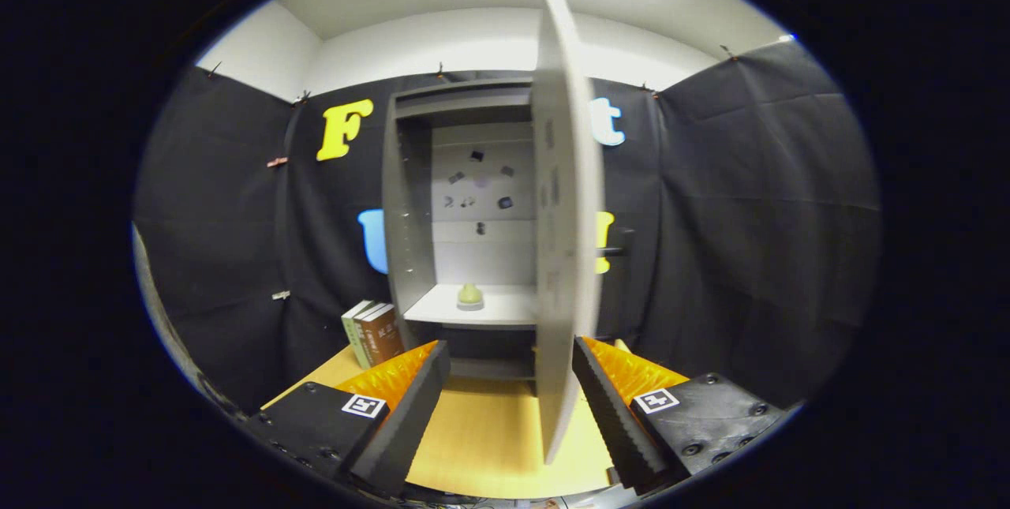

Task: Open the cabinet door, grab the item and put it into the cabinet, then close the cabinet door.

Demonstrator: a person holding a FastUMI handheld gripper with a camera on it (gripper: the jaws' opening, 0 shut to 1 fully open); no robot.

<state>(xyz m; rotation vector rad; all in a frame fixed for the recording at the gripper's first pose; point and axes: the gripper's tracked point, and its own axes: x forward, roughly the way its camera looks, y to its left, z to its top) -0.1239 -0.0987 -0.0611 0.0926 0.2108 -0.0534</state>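
The claw (511,406) gapes wide with nothing in its grip, its ridged, saw-toothed fingers (611,406) flanking the lower edge of the flat pale grey cabinet door (564,225), which stands open, edge-on. Beyond them, the tall matte grey cabinet (406,217) stands at the far edge of the smooth light-wood counter (489,438). A small rounded pale green item (470,297) sits on its white shelf (505,308). Upright hardback books (372,333) stand beside the cabinet's left wall.

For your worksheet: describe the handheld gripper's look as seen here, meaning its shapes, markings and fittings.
The gripper has two long wedge-shaped fingers with ridged, sawtooth inner faces. Each finger is mounted on a black blocky carrier fixed with round screws, and each carrier bears a square black-and-white marker tag. Ribbed orange parts sit behind the fingers.
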